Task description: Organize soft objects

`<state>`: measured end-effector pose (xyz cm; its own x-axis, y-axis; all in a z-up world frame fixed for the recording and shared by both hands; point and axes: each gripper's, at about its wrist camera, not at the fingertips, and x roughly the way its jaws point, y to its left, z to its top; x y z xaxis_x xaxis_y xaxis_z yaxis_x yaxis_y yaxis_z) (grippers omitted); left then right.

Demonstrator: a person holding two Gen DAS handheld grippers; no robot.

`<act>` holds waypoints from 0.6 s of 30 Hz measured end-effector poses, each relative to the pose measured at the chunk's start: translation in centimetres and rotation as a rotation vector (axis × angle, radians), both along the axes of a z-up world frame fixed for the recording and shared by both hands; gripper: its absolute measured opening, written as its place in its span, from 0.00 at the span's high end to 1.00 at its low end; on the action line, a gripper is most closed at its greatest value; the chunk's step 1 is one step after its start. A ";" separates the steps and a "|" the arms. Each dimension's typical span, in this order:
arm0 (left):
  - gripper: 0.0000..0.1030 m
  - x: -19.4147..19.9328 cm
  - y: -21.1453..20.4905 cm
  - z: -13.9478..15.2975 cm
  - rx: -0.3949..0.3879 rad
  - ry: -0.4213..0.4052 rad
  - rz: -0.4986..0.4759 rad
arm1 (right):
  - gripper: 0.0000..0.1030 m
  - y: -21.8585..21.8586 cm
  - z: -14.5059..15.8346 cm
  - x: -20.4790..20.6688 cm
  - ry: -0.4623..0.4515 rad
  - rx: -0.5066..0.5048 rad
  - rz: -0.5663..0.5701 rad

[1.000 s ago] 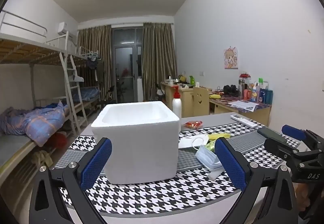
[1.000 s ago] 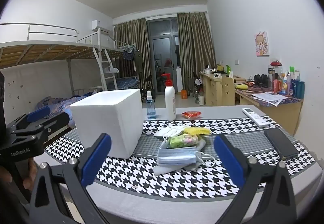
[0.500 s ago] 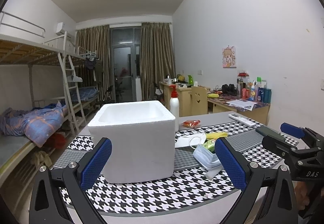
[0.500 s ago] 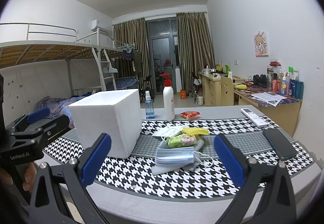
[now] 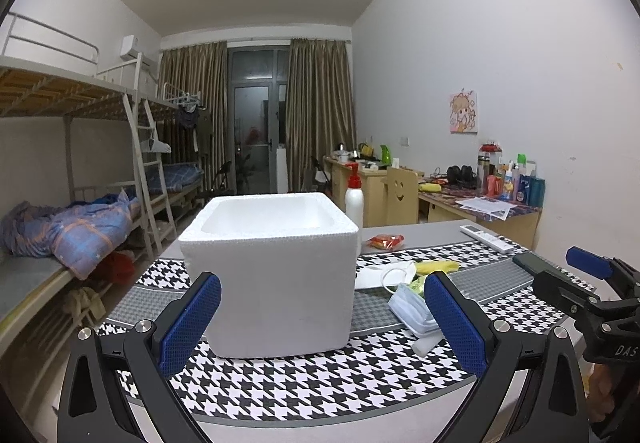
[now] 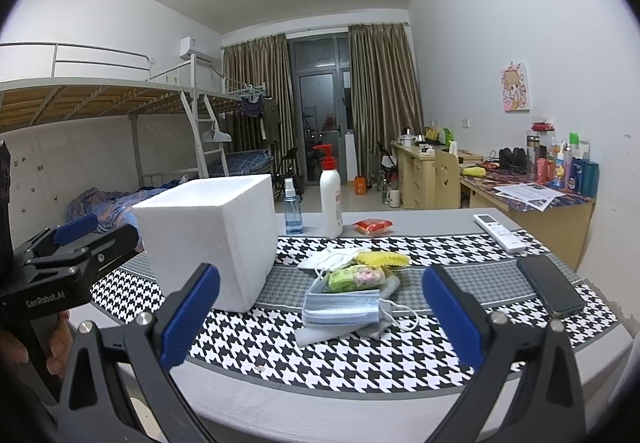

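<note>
— Where's the soft stuff?

— Heaped on the bench [image 6: 400, 395], right of the foam box [image 6: 208, 239]: blue face mask [image 6: 340, 309] on top, limp and crumpled, 1 green packet [image 6: 354, 278] behind.

— And the grippers?

— Left gripper [image 5: 322, 317] and right gripper [image 6: 320, 309]: jaws spread wide, empty. I'd pinch the mask's body, not its loops, then drop it in the box.

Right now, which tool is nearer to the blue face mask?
Right. The right tool sits open directly facing the face mask; the left tool faces the foam box, with the mask off to its right.
</note>
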<state>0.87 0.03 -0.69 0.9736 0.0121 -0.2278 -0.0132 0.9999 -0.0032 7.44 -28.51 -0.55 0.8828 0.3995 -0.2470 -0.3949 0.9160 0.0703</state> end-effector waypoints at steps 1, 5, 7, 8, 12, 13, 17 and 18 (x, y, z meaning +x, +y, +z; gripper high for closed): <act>0.01 0.1 0.0 0.0 0.001 0.002 0.000 | 0.01 0.0 0.0 0.0 0.000 -0.001 0.000; 0.01 0.4 0.0 -0.1 0.004 0.011 -0.005 | 0.01 0.0 -0.1 0.2 0.006 -0.003 0.001; 0.01 0.6 -0.1 -0.1 0.003 0.014 -0.003 | 0.01 0.0 -0.2 0.3 0.006 -0.005 -0.001; 0.01 0.6 -0.1 -0.1 0.003 0.017 -0.004 | 0.01 0.0 -0.2 0.3 0.005 -0.004 -0.001; 0.01 0.9 -0.3 -0.1 0.008 0.022 -0.010 | 0.01 -0.1 -0.3 0.4 0.009 -0.001 -0.002; 0.01 0.9 -0.3 -0.1 0.009 0.024 -0.012 | 0.01 -0.2 -0.3 0.5 0.011 0.002 -0.001; 0.01 1.2 -0.6 -0.2 0.016 0.033 -0.021 | 0.01 -0.3 -0.4 0.7 0.016 0.004 -0.002; 0.01 1.2 -0.7 -0.2 0.018 0.033 -0.022 | 0.01 -0.3 -0.4 0.7 0.016 0.004 -0.001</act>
